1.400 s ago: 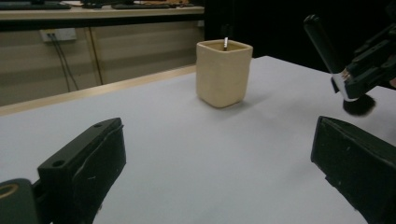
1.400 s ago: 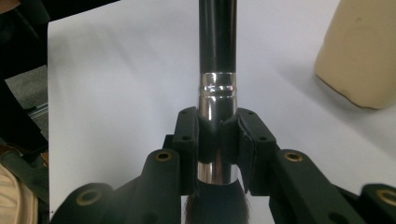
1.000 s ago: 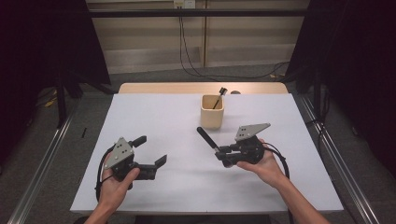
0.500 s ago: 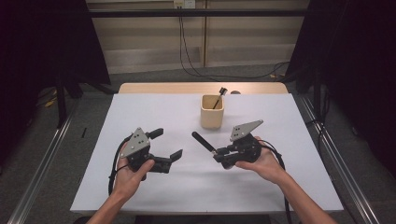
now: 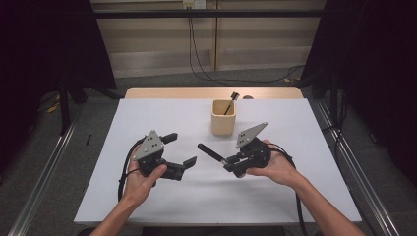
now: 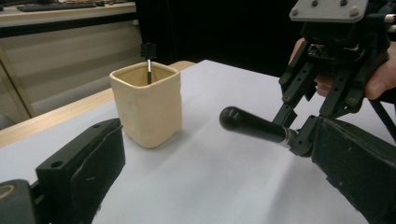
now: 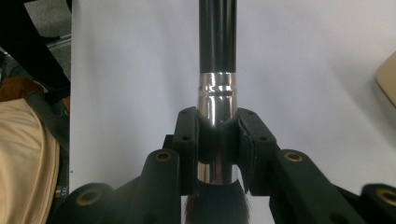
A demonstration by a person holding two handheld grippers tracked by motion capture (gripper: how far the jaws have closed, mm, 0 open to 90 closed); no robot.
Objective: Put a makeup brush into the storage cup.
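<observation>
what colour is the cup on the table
Pale cream-yellow cup, clearest in the left gripper view.

Black-handled brush [image 5: 210,152] with silver ferrule lies level near the beige cup [image 5: 223,117].

The high view looks forward and down over the whole table [image 5: 147,196]. My left camera sits low, facing two o'clock at the cup [image 6: 147,107] and brush [image 6: 252,125]. My right camera faces ten o'clock, close along that brush; both share it.
</observation>
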